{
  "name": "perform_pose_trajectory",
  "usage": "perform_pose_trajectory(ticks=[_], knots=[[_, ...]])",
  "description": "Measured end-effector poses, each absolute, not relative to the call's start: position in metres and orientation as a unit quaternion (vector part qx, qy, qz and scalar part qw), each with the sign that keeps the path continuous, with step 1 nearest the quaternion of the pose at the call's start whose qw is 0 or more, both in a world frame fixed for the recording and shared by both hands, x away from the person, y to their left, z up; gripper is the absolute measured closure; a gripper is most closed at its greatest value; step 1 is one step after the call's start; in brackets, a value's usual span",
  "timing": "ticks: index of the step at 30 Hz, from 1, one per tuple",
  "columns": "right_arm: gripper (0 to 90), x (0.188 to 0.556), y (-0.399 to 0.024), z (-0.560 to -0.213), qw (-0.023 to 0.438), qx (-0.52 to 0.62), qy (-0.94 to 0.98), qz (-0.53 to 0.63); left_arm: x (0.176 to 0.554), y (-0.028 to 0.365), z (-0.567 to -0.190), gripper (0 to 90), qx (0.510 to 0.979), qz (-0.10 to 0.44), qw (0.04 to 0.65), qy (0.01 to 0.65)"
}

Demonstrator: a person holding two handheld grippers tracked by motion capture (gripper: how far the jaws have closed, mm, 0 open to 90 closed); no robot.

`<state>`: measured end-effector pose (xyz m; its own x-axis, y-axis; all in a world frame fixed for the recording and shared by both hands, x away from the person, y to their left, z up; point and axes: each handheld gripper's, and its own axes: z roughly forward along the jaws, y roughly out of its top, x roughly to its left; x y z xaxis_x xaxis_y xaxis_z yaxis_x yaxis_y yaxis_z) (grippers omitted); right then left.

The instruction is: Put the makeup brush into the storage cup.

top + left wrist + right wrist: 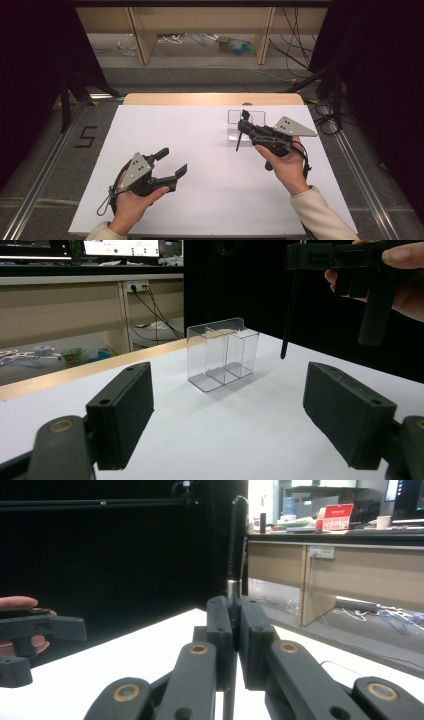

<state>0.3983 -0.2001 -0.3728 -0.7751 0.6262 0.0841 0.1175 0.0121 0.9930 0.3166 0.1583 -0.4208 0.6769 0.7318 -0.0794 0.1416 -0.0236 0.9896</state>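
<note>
Beside the clear holder (242,125), the right gripper (243,129) clamped a black rod (239,139) upright; left gripper (172,162) gaped, farther off.

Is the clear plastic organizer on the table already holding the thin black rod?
No, the clear organizer stands empty in the left gripper view, while the thin black rod hangs above the table beside it, clamped in the right gripper.

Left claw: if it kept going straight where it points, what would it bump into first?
Probably the clear plastic holder. The left claw stands open and low over the white table, and the holder sits nearly straight ahead between its pads. The thin black stick held by the right claw hangs off to one side; depth is uncertain.
</note>
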Motion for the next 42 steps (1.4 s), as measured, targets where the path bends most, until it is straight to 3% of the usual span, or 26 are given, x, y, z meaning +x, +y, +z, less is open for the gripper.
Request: perform_pose_trajectory(ticks=[42], knots=[[85.5,0.419,-0.213,-0.367,0.228,0.297,0.668,0.643,0.315,0.159,-0.419,20.4,0.671,0.242,0.625,0.318]])
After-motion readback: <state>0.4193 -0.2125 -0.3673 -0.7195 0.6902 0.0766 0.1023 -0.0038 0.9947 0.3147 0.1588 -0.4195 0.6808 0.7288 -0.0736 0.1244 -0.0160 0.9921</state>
